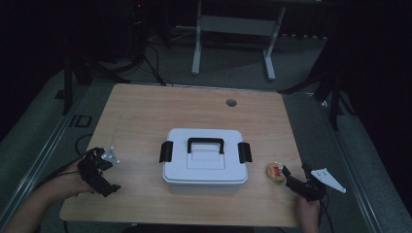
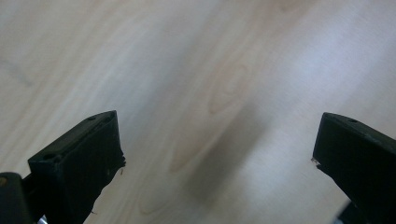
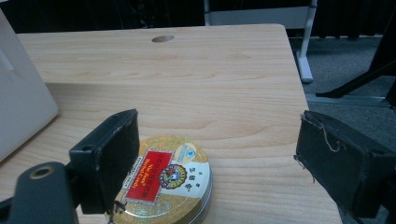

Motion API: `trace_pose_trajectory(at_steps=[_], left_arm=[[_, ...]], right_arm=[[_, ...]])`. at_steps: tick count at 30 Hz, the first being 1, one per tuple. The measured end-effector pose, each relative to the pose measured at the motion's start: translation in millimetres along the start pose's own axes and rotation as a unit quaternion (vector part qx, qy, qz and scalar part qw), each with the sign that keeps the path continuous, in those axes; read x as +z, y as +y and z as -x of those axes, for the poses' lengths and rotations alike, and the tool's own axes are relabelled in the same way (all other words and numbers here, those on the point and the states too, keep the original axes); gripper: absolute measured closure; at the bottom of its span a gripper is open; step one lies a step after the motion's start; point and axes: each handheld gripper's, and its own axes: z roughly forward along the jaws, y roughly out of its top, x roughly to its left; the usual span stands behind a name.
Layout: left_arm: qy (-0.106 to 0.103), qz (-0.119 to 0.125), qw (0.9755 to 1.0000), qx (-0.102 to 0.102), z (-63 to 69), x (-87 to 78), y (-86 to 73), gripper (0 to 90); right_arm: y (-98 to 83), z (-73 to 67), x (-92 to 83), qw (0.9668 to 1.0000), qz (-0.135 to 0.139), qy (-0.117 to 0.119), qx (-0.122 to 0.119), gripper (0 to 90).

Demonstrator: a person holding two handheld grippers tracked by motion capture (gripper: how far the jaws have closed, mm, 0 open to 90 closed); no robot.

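Observation:
A white lidded box (image 1: 205, 161) with a black handle (image 1: 206, 144) and two black side latches stands in the middle of the wooden table (image 1: 145, 111). To its right lies a small round gold tin (image 1: 275, 173) with a red label (image 3: 163, 179). My right gripper (image 1: 295, 180) sits just right of the tin, jaws open; in the right gripper view (image 3: 217, 163) the tin lies low between the jaws, close to the left one. My left gripper (image 1: 104, 170) is near the table's front left corner, open over bare wood (image 2: 217, 144).
A round cable hole (image 1: 231, 102) sits near the table's far edge. A white desk frame (image 1: 233, 29) and dark stand legs (image 1: 335, 97) are on the floor beyond. The table's right edge lies close to the right gripper.

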Motion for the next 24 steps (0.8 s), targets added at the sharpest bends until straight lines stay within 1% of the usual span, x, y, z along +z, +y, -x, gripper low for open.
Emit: trace_pose_trajectory(at_steps=[1,4,5,6,8,9,10,12,13,14,16,17,18,22,24], left_arm=[[-0.008,-0.008,0.9999,0.004,0.5,0.4,1.1,0.8],[-0.015,-0.035,0.9991,0.02,1.9,1.0,4.6,0.9],[-0.009,-0.043,0.9986,0.029,2.6,0.5,5.9,0.9],[-0.013,-0.047,0.9984,0.028,2.6,0.4,6.9,0.9],[-0.012,-0.063,0.9973,0.036,3.1,-1.1,10.0,0.9],[-0.013,-0.074,0.9966,0.035,2.8,-1.7,11.6,0.9],[-0.009,-0.078,0.9962,0.037,3.3,-1.8,12.5,0.8],[-0.015,-0.096,0.9945,0.04,3.4,-2.5,15.4,0.9],[-0.013,-0.103,0.9937,0.044,4.6,-2.5,16.5,0.8],[-0.017,-0.108,0.9928,0.049,4.9,-2.9,17.9,0.9],[-0.02,-0.117,0.9917,0.05,6.3,-3.5,20.6,0.9],[-0.027,-0.121,0.9909,0.053,6.8,-3.9,21.7,0.9],[-0.03,-0.125,0.9902,0.055,7.1,-4.1,23.0,0.9],[-0.037,-0.138,0.9877,0.062,9.4,-6.0,27.3,0.9],[-0.04,-0.137,0.9875,0.065,9.5,-8.5,29.5,0.9]], right_arm=[[0.0,0.0,0.0,1.0,0.0,0.0,0.0,13.2],[0.0,0.0,0.0,1.0,0.0,0.0,0.001,13.2],[0.0,0.1,0.0,1.0,0.0,0.0,0.0,13.2],[0.0,0.0,0.0,1.0,0.0,0.0,0.0,13.2],[0.0,0.0,0.0,1.0,0.0,0.001,0.0,13.2],[0.0,0.0,0.0,1.0,-0.001,0.001,0.0,13.2],[0.0,0.0,0.1,1.0,-0.001,0.001,0.0,13.2],[0.0,0.1,0.1,1.0,-0.001,0.001,0.0,13.2],[0.0,0.1,0.1,1.0,-0.001,0.001,0.0,13.2],[0.0,0.1,0.1,1.0,0.0,0.001,0.001,13.2],[0.0,0.1,0.1,1.0,0.0,0.002,0.0,13.2],[0.0,0.1,0.1,1.0,-0.001,0.002,0.001,13.2],[0.0,0.1,0.1,1.0,-0.001,0.002,0.001,13.2],[0.0,0.1,0.1,1.0,0.0,0.002,0.0,13.2],[0.0,0.1,0.1,1.0,0.0,0.002,0.0,13.2]])
